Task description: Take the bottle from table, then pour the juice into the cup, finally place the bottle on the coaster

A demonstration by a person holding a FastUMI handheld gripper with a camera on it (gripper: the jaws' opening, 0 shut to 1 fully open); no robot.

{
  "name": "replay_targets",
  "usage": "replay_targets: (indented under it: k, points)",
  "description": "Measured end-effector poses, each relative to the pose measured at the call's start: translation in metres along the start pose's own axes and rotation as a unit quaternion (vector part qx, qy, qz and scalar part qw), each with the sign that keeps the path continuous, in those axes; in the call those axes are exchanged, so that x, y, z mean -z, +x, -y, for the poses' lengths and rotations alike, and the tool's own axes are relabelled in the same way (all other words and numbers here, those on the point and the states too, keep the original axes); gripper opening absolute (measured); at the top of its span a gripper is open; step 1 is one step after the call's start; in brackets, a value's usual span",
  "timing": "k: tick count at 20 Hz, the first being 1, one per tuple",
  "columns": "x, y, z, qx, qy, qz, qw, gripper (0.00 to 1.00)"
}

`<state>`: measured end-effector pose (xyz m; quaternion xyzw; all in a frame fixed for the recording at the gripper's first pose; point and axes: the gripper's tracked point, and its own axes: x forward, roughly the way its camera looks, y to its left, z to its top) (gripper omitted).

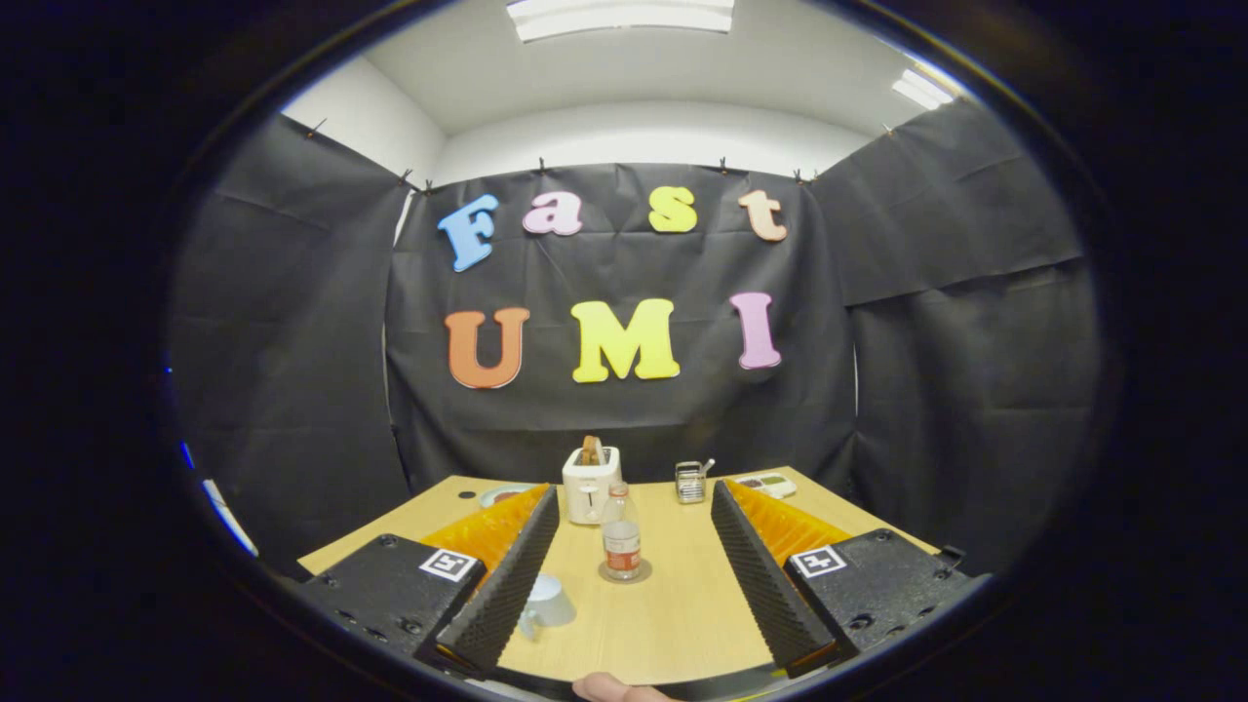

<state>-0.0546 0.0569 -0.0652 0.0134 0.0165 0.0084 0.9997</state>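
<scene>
Gripper (pixel 635 499) jaws wide apart, empty. One bottle (pixel 621 539) upright on one coaster (pixel 625 573) between the fingers, touching neither. One cup (pixel 548 603) near-left. One toaster (pixel 591 484) beyond.

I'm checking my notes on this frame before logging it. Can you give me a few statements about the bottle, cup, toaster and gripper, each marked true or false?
1. The gripper is shut on the bottle. False: its fingers are spread wide apart, and the bottle stands between and ahead of them, untouched.
2. The bottle stands upright on a round coaster. True.
3. The cup lies on its side on the far end of the table. False: it stands beside the left finger, nearer than the bottle.
4. The toaster stands beyond the bottle with something in its slot. True.
5. The bottle is full to the neck. False: most of it looks empty.
</scene>
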Motion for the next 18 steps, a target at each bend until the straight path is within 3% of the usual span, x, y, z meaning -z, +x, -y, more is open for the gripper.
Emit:
replay_targets:
  k: [8,18]
  points:
    - [-0.037,-0.023,-0.009,-0.001,-0.01,0.005,1.0,1.0]
    - [-0.044,-0.035,-0.019,-0.015,-0.026,0.003,1.0,1.0]
